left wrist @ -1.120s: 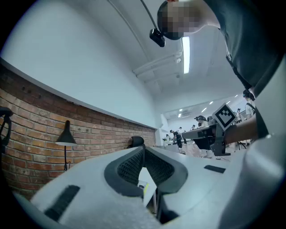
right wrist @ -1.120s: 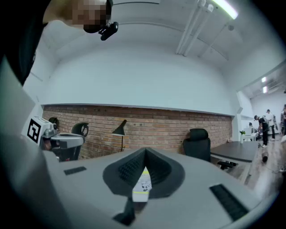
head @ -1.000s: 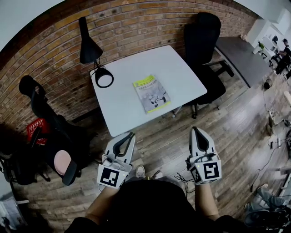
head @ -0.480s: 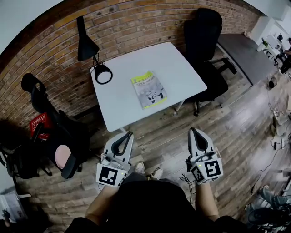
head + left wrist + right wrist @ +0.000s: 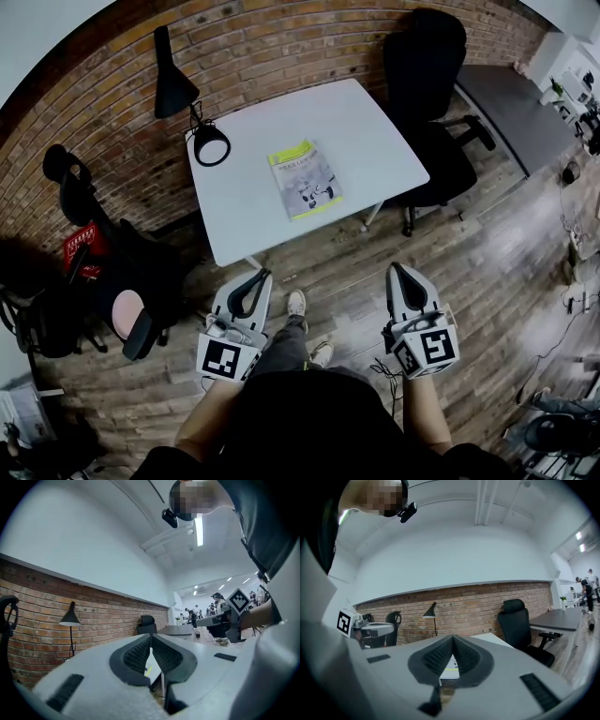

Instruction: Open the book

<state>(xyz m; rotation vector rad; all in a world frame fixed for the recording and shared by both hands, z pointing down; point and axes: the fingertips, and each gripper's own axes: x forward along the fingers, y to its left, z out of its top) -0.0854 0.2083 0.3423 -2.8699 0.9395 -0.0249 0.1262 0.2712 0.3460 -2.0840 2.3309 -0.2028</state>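
A closed book point(image 5: 304, 179) with a yellow-green and grey cover lies flat in the middle of the white table point(image 5: 253, 217). A sliver of it shows between the jaws in the right gripper view point(image 5: 451, 667). My left gripper point(image 5: 262, 276) hangs over the wooden floor, short of the table's near edge; its jaws are shut with nothing in them. My right gripper point(image 5: 398, 270) is held level to the right of it, also over the floor, shut and empty. Both point toward the table.
A black desk lamp point(image 5: 178, 94) stands at the table's far left corner against the brick wall. A black office chair point(image 5: 427, 103) sits right of the table, another chair point(image 5: 103, 281) at left. A grey desk point(image 5: 511, 112) is at far right. My feet point(image 5: 305, 323) are below.
Both grippers have sunk a little and shifted slightly in view. The table and book appear a bit farther up the head view. The jaws stay shut.
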